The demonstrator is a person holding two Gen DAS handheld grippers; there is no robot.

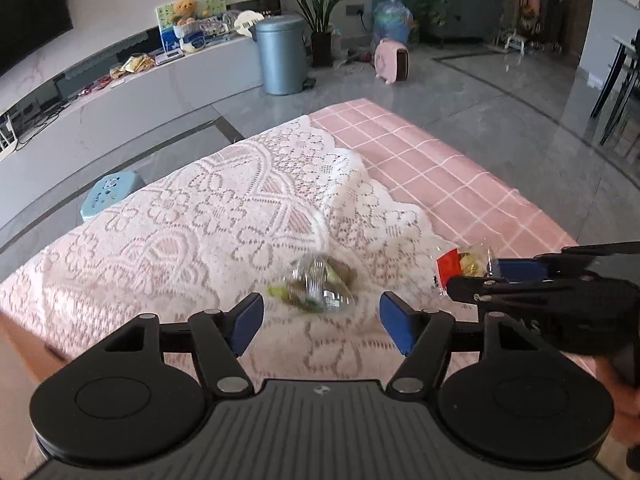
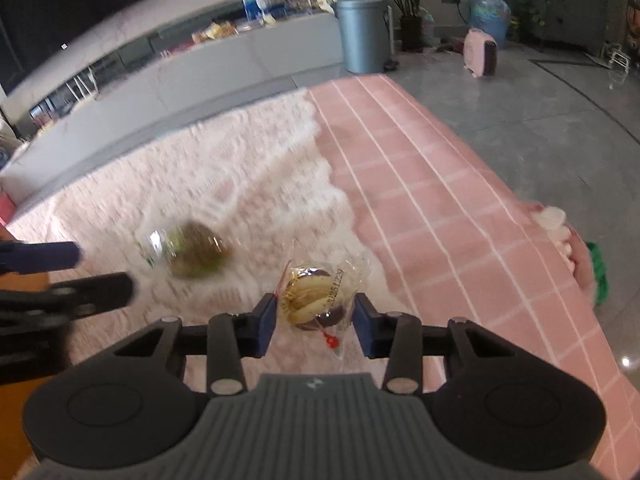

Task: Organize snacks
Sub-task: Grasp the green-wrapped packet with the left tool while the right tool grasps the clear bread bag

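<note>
A green-brown pastry in clear wrap point(image 1: 318, 284) lies on the white lace cloth point(image 1: 208, 208), just ahead of my open, empty left gripper point(image 1: 322, 320). It also shows blurred in the right wrist view point(image 2: 192, 254). My right gripper point(image 2: 315, 322) is shut on a pale round pastry in clear wrap with a red tear mark point(image 2: 312, 300), held just above the lace. In the left wrist view the right gripper point(image 1: 480, 280) comes in from the right with that packet point(image 1: 460, 266) at its tips. The left gripper's fingers point(image 2: 60, 258) show at the left edge.
The table is covered by a pink checked cloth point(image 1: 440, 168) with the lace on its left part. Beyond the table stand a blue-grey bin point(image 1: 280, 54), a low TV bench point(image 1: 120, 96), a small blue stool point(image 1: 108, 196), a plant point(image 1: 320, 12) and a pink heater point(image 1: 394, 60).
</note>
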